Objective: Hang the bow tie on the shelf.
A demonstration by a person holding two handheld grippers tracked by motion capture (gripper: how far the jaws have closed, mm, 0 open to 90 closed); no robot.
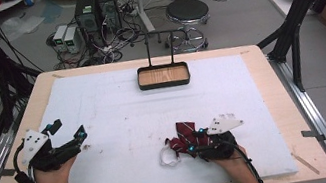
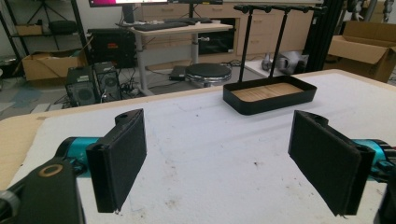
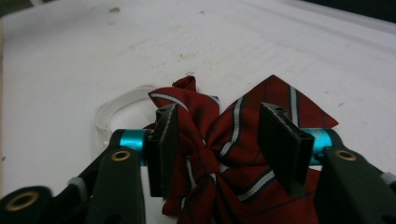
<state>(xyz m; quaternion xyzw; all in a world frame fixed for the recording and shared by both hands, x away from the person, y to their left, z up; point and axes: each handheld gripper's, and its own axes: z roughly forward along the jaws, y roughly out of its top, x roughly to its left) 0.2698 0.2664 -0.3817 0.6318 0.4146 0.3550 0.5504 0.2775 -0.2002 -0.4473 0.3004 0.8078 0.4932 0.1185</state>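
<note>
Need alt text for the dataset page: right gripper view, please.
The right gripper points down at a red striped bow tie on the white table cover, its two black jaws open on either side of the knot. A white strap loop lies at the tie's left.

Lab — computer towers (image 1: 96, 9), floor cables (image 1: 107, 48)

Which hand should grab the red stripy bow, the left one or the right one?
The right one, I'd say. The right gripper already has its open jaws on either side of the red striped bow, so it only needs to close. The left gripper is open too, but sits far across the white mat.
</note>
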